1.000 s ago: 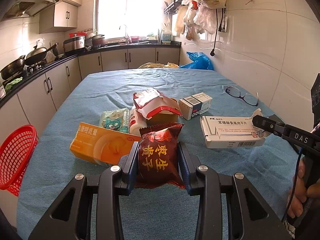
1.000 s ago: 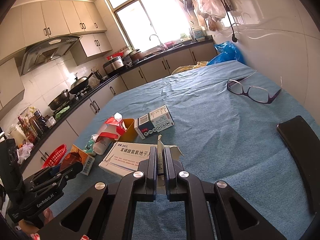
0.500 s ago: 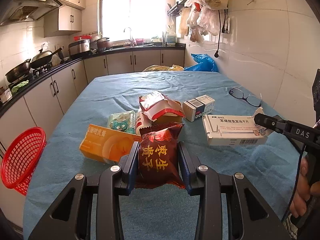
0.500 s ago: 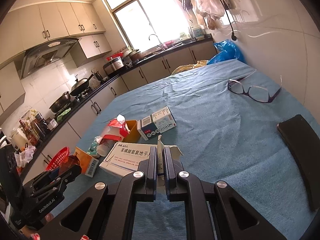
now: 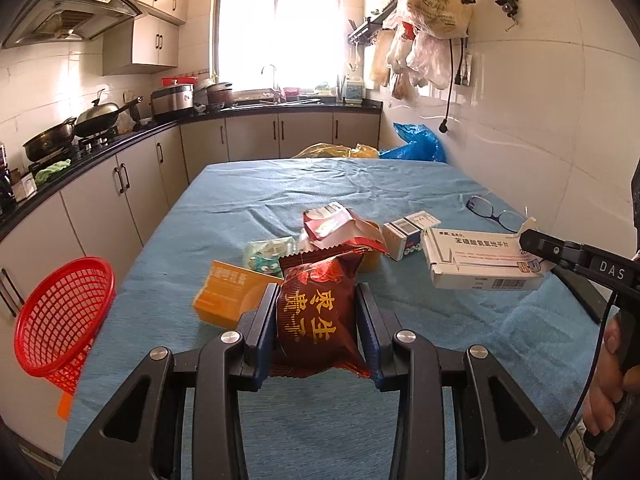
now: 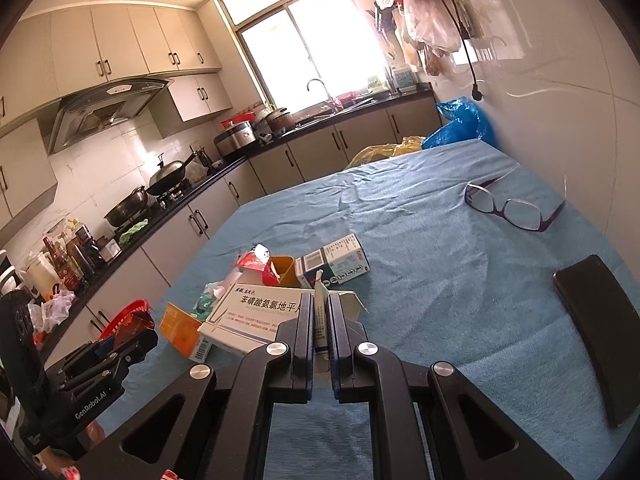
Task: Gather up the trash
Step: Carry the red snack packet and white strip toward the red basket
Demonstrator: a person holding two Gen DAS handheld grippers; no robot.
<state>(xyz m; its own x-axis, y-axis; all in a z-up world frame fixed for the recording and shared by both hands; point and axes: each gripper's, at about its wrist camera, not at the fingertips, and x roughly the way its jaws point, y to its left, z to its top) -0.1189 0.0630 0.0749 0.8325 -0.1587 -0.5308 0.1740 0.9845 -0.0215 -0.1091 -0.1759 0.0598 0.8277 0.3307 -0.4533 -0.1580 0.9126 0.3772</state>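
Far tablecloth (image 5: 320, 184) clear; glasses (image 6: 514, 206), phone (image 6: 600, 328) block right edge.

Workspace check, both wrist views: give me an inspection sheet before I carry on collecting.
Surface: blue cloth over the table, wrinkled.
Job's things: dark red snack bag; white box; orange box; small box; torn red wrapper; red basket at the table's left edge.
Clutter: glasses; black phone.
Grippers: left gripper shut on the snack bag; right gripper shut on the white box's flap.
Cables: black cord hanging on the wall.
Surroundings: kitchen counter, wok, window.
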